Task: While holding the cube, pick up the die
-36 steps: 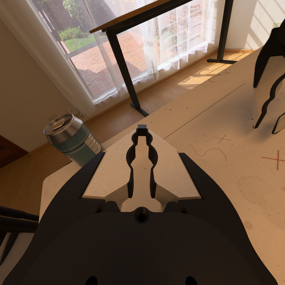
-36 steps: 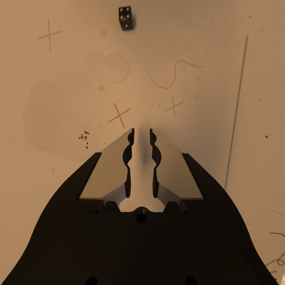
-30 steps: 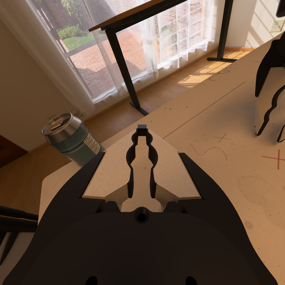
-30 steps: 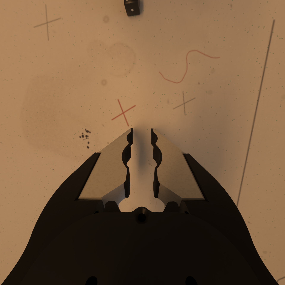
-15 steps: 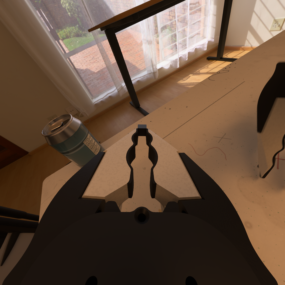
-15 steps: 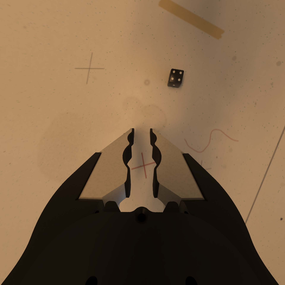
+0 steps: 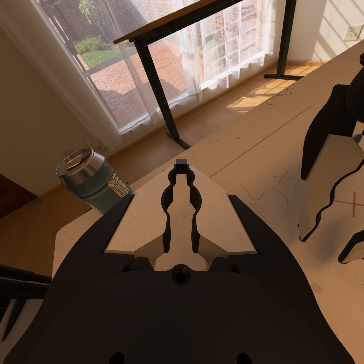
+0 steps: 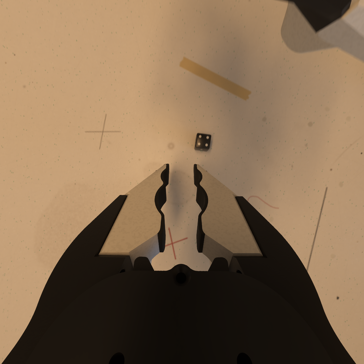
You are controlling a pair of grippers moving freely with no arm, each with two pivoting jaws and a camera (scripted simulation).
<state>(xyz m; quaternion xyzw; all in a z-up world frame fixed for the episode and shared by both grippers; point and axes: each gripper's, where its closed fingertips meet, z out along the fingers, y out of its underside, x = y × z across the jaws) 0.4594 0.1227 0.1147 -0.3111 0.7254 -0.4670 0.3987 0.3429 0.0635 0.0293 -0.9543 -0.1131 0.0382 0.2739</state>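
Note:
My left gripper [image 7: 181,169] is shut on a small black cube [image 7: 181,165] held at its fingertips, above the tan table near its corner. In the right wrist view my right gripper [image 8: 181,166] is open and empty, looking straight down at the table. The black die [image 8: 203,142] with white pips lies on the table just beyond the fingertips and a little to the right of them. The right gripper also shows at the right edge of the left wrist view [image 7: 323,242], hanging over the table. The die is not visible in the left wrist view.
A silver and teal drink can [image 7: 92,181] stands near the table corner, left of my left gripper. A strip of tan tape [image 8: 214,77] lies beyond the die. Part of the left gripper [image 8: 323,23] shows at the top right. Pen marks dot the table [image 8: 59,78].
My right gripper has moved over the table toward the die, which now sits lower in its view, close to the fingertips. It stands closer and larger in the left wrist view. The left gripper holds still.

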